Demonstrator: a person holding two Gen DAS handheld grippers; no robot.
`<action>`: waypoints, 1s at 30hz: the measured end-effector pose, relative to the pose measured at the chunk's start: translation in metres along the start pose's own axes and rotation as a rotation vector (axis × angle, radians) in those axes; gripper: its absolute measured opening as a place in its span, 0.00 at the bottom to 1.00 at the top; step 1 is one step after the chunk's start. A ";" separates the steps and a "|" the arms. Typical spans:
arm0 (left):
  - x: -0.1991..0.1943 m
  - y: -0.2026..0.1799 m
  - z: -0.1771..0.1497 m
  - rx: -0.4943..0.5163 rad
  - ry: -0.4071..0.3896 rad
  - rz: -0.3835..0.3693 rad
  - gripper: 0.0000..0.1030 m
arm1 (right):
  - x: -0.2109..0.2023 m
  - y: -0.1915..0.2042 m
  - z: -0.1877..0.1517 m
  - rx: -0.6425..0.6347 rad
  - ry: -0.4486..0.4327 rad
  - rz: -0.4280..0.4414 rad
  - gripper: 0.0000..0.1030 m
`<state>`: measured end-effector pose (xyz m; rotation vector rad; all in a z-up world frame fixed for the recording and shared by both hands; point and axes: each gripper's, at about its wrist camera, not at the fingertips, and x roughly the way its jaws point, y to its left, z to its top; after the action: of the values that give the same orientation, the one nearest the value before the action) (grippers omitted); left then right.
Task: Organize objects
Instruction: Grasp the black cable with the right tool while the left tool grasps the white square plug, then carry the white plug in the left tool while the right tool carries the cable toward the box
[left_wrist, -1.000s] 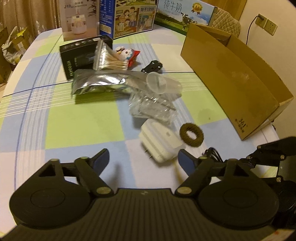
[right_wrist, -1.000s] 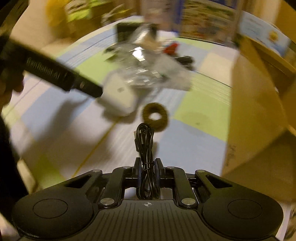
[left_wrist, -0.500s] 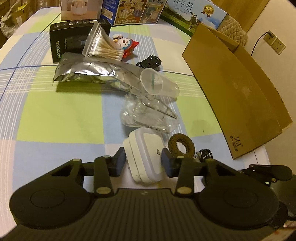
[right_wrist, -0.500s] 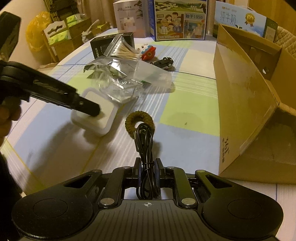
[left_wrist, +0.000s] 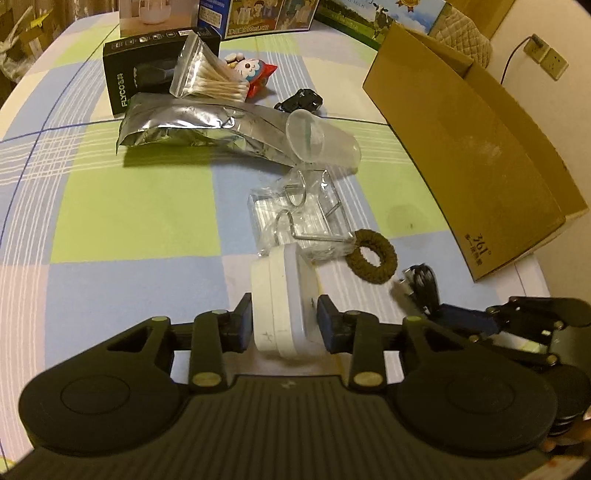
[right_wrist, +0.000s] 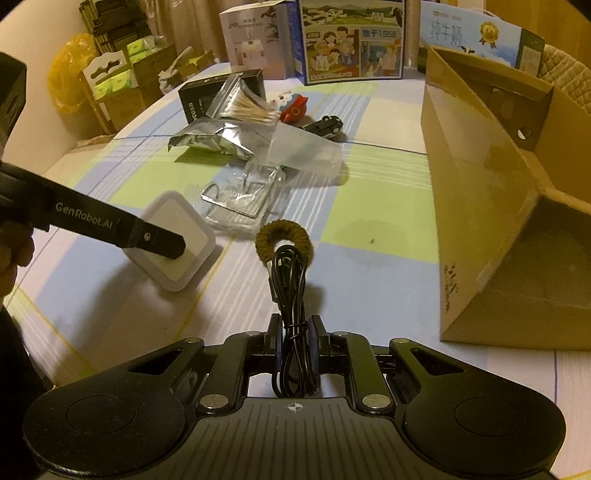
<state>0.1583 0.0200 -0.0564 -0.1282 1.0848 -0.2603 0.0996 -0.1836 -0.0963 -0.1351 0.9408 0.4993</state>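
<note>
Left wrist view: my left gripper (left_wrist: 284, 325), jaws closing, pinches the white charger (left_wrist: 282, 299) near the table's (left_wrist: 129, 206) front edge; right wrist view: right gripper (right_wrist: 294, 341) clamps the black cable (right_wrist: 291, 280), so both go next, I judge, into the cardboard box (right_wrist: 480, 206) at the right edge.

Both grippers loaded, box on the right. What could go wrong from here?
1. The left gripper, its jaws closing, pinches only the near end of the tilted white charger; it may pivot or slip.
2. The right gripper clamps the black cable bundle low; its free end could snag the brown hair tie or the cardboard box wall.
</note>
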 end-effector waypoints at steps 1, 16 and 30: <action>0.000 0.000 -0.001 -0.007 0.001 -0.003 0.28 | -0.001 -0.001 0.000 0.002 -0.001 -0.002 0.10; -0.044 -0.008 -0.025 -0.074 -0.062 -0.002 0.26 | -0.037 0.013 0.000 0.016 -0.054 -0.029 0.10; -0.102 -0.042 -0.042 -0.068 -0.169 -0.026 0.26 | -0.090 0.021 0.000 0.044 -0.129 -0.048 0.11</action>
<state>0.0696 0.0082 0.0212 -0.2209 0.9244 -0.2318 0.0456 -0.1967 -0.0223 -0.0844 0.8201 0.4371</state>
